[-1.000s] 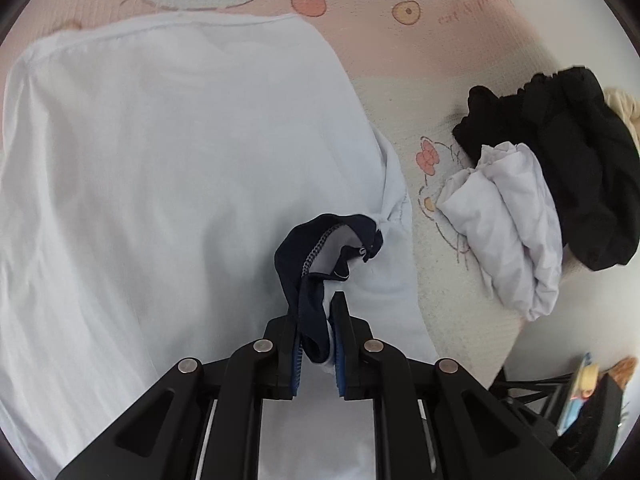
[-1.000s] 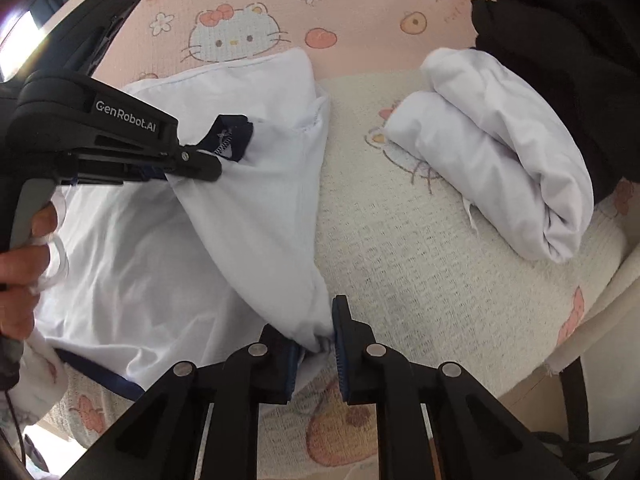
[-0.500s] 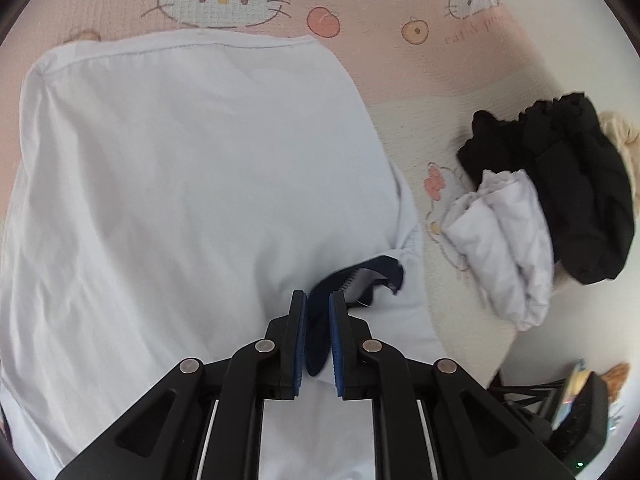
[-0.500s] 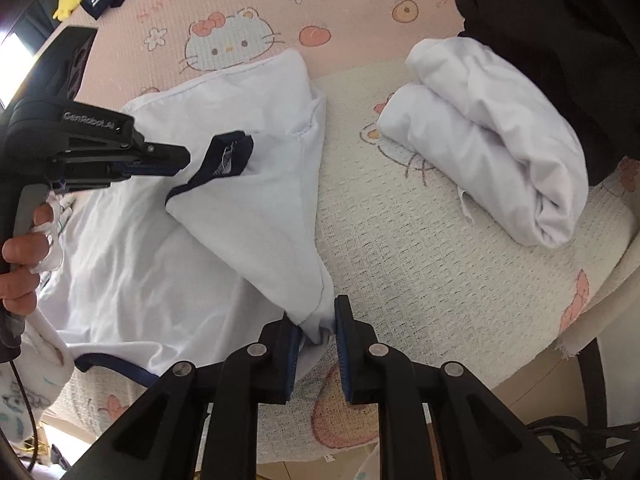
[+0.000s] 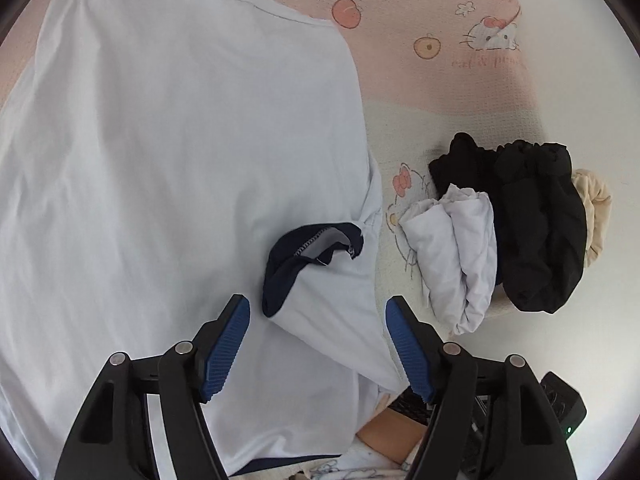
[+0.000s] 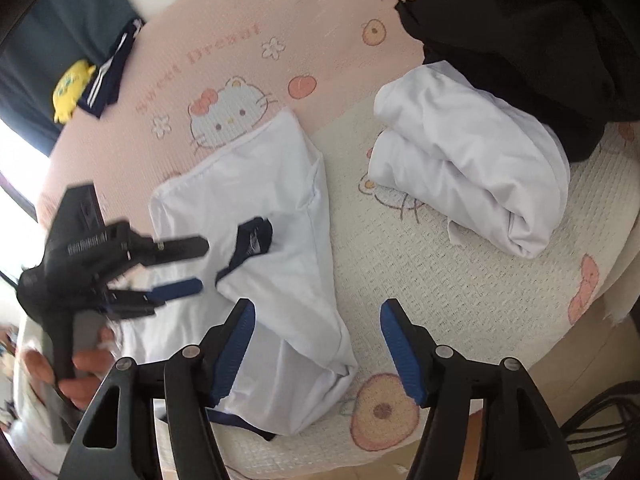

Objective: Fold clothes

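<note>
A white shirt (image 5: 168,152) (image 6: 248,184) lies spread on the pink cartoon-print blanket (image 5: 420,12). Its sleeve, edged with a navy cuff (image 5: 304,256) (image 6: 250,238), is folded over onto the body. My left gripper (image 5: 318,344) hovers open just short of the cuff, nothing between its blue pads; the right wrist view shows it too, left gripper (image 6: 196,266), held by a hand (image 6: 76,368). My right gripper (image 6: 316,344) is open above the folded shoulder corner (image 6: 320,364) of the shirt, apart from the cloth.
A folded white garment (image 5: 456,256) (image 6: 472,176) lies to the right with a black garment (image 5: 532,220) (image 6: 532,40) and a beige one (image 5: 596,208) behind it. A navy striped item (image 6: 108,72) and yellow toy (image 6: 70,90) sit far back. The bed edge (image 6: 600,320) runs at right.
Both grippers have opened and let go of the shirt: the left dropped the navy cuff onto the body, the right released the shoulder corner. Both pulled back and up.
</note>
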A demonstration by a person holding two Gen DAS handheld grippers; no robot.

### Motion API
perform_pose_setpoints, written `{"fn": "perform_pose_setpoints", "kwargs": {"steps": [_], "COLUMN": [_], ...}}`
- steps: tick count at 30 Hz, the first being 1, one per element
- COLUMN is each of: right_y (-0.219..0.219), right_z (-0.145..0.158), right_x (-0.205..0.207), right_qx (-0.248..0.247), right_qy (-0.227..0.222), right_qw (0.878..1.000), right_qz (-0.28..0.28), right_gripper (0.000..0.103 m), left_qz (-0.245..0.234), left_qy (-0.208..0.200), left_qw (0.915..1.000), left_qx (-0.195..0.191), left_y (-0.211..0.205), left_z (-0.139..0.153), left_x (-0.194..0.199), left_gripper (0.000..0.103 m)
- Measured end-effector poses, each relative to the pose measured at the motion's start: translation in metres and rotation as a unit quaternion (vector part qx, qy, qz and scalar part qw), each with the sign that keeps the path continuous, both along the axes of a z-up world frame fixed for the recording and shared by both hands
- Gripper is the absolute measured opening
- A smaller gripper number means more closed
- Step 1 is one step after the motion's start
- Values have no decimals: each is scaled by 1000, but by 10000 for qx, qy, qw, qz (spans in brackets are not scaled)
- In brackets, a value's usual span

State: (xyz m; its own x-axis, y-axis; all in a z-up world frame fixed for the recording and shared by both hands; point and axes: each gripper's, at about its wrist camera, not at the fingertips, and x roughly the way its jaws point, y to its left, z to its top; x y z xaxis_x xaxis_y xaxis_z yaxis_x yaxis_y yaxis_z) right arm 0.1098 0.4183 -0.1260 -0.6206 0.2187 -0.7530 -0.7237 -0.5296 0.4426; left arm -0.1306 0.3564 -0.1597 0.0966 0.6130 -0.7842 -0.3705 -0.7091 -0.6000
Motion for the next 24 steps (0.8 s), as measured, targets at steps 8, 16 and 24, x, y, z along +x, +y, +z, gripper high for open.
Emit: {"fn": "perform_pose_setpoints", "kwargs": {"steps": [8, 16, 24], "right_y": [20, 34, 44], "right_z": [-12, -36, -51], "right_x": [-8, 8, 28], "right_qx": [-556, -1619, -2343], "right_qy": [238, 1019, 1692], "right_qw": [9978, 9786, 9506], "right_qz": [-287, -757, -1133], "right_gripper": [65, 65, 65], "left_qz": [-211, -552, -499], "left_qy": [503, 473, 175], "left_qw": [9983, 9971, 9986], "left_qx": [-181, -211, -46], "left_y": [10, 27, 29], "left_z": [7, 3, -1], "left_x": [15, 34, 39], "left_gripper": [69, 69, 69]}}
